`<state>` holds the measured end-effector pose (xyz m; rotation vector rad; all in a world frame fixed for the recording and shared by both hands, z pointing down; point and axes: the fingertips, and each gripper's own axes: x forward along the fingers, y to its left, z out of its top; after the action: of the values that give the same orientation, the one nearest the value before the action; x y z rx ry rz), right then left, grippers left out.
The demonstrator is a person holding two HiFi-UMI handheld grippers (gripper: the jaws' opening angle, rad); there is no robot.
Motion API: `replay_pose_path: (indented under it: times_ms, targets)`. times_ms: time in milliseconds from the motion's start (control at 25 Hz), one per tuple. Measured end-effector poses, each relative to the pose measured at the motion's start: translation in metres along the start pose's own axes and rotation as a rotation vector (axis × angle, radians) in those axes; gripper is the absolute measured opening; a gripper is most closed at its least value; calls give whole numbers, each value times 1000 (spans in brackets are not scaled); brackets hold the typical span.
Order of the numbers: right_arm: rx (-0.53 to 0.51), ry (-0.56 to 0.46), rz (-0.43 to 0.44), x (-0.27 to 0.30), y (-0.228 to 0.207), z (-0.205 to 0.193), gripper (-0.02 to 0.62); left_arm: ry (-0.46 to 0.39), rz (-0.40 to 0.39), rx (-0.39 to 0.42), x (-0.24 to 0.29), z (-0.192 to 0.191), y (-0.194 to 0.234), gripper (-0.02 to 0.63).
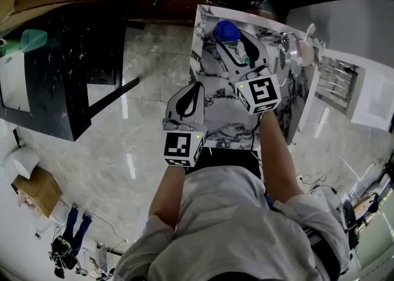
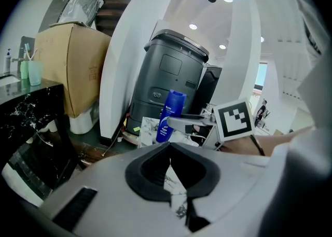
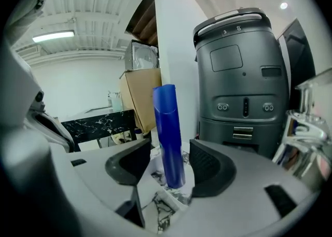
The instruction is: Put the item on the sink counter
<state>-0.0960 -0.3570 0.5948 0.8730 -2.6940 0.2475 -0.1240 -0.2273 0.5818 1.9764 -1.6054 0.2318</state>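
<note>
A blue bottle (image 1: 226, 30) stands upright on the white marble sink counter (image 1: 228, 123), near its far end. My right gripper (image 1: 231, 43) reaches around it. In the right gripper view the bottle (image 3: 170, 137) stands between the pads of the open right gripper (image 3: 168, 164), with a gap on each side and its base on the marble. The left gripper view shows the bottle (image 2: 170, 114) behind the right gripper's jaw. My left gripper (image 1: 193, 89) hovers over the counter's near left edge, its pads (image 2: 155, 168) meeting with nothing between them.
A chrome faucet (image 1: 289, 49) and the sink sit at the counter's right side. A tall grey bin (image 2: 168, 75) stands behind the counter. A black marble table (image 1: 61, 58) is off to the left, with a cardboard box (image 2: 72, 70) past it.
</note>
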Motion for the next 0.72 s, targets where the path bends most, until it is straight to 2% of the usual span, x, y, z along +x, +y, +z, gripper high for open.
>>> replay_pose_path:
  times_ms: [720]
  targets:
    - [66,26,-61,-40,19,-21,215,1,-54,25,-10,-8,-12,9]
